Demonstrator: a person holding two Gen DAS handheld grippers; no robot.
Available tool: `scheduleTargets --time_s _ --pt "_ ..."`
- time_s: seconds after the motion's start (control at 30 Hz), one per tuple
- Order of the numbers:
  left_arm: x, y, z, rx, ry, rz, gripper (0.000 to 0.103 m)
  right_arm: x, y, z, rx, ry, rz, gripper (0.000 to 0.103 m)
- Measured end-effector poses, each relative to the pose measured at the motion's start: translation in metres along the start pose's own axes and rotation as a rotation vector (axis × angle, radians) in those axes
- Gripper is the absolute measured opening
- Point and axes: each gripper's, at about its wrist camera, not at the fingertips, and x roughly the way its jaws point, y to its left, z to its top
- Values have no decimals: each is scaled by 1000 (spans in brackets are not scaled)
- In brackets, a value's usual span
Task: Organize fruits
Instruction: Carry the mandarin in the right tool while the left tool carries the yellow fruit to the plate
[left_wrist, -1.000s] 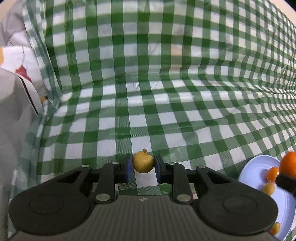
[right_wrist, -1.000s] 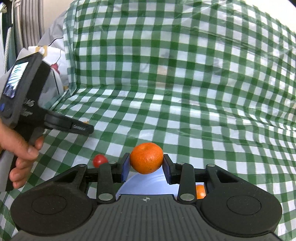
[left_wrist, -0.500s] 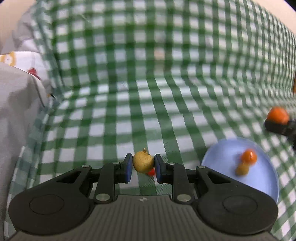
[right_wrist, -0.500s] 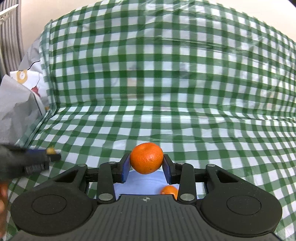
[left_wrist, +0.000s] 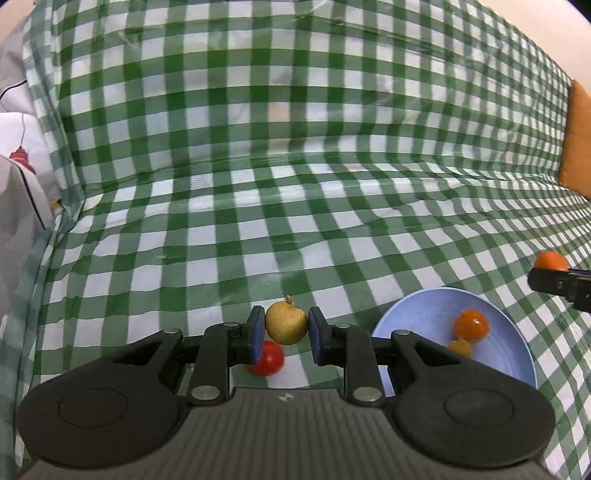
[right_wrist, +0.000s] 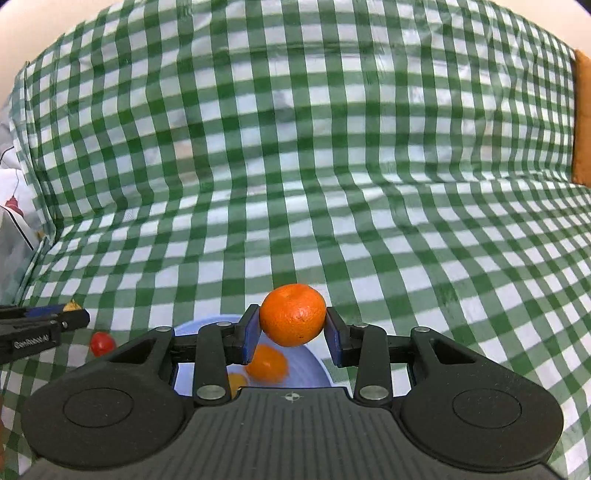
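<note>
A green-and-white checked cloth (left_wrist: 295, 184) covers everything in front of me, rising at the back and spreading flat toward me. At its far right edge stands an orange cushion (left_wrist: 578, 140); at the left edge lies some white and grey fabric (left_wrist: 18, 192).

My left gripper (left_wrist: 286, 334) is clamped on a small yellow-brown fruit (left_wrist: 286, 326) with a short stem, its 2 blue pads pressing either side. My right gripper (right_wrist: 291, 330) grips a mandarin (right_wrist: 293, 314) the same way, held above the blue plate (right_wrist: 314, 369).

That plate (left_wrist: 424, 310) sits on the cloth just to the right of my left gripper. In it lie 2 pieces: a smaller orange fruit (left_wrist: 471, 325) and, touching it on the near side, a little yellow one (left_wrist: 460, 347) — both blurred, so I cannot name their kind with any confidence.

Smallest of all is a red cherry tomato (left_wrist: 266, 357), resting on the cloth beneath my left gripper's left pad, outside the plate. From the right wrist view the same tomato (right_wrist: 102, 343) shows just left of the plate, below the tip of my left gripper (right_wrist: 68, 314).
</note>
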Motion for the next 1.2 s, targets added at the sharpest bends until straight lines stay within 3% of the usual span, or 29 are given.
scheduleTargets --time_s 0.43,0.6,0.87,1.2 --pt "0 -3 0 -3 -11 -24 27 -1 -6 -14 -31 43 -1 39" --pt "-6 -11 -1 -1 -50 -96 27 2 -5 -14 -38 53 1 39" --pt "-19 -43 -8 94 -99 -218 27 3 -6 -13 -48 68 4 39" --pt "-19 -65 -18 174 -108 -260 27 8 1 -12 -94 91 -2 39"
